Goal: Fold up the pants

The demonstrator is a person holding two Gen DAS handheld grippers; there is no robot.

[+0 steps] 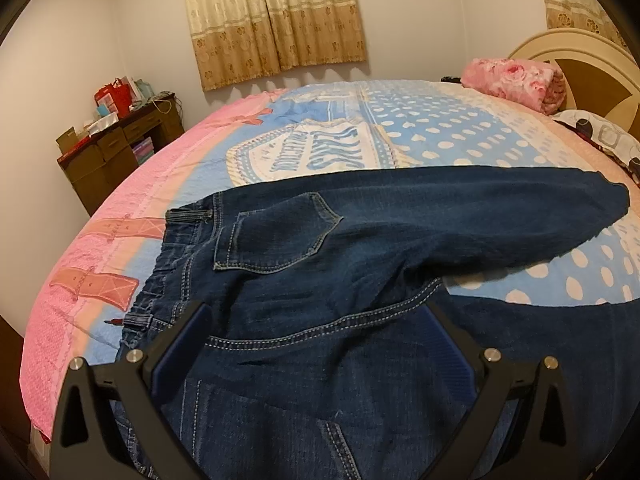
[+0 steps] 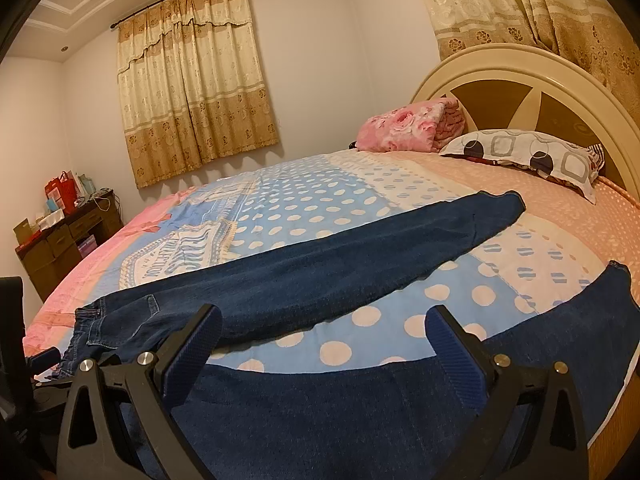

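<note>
Dark blue jeans [image 1: 360, 232] lie spread flat on the bed, back pockets up, waistband at the left, the two legs splayed apart toward the right. My left gripper [image 1: 316, 312] is open and hovers over the seat of the jeans near the waistband. In the right wrist view the far leg [image 2: 360, 264] stretches toward the headboard and the near leg [image 2: 360, 408] lies along the front edge. My right gripper [image 2: 324, 320] is open, above the near leg, with bedspread showing between the fingers.
The bed has a blue, pink and white dotted bedspread [image 2: 320, 200]. A rolled pink floral blanket [image 2: 404, 124] and a patterned pillow [image 2: 532, 152] lie by the headboard [image 2: 520, 64]. A brown desk [image 1: 112, 152] with bags stands at the left wall.
</note>
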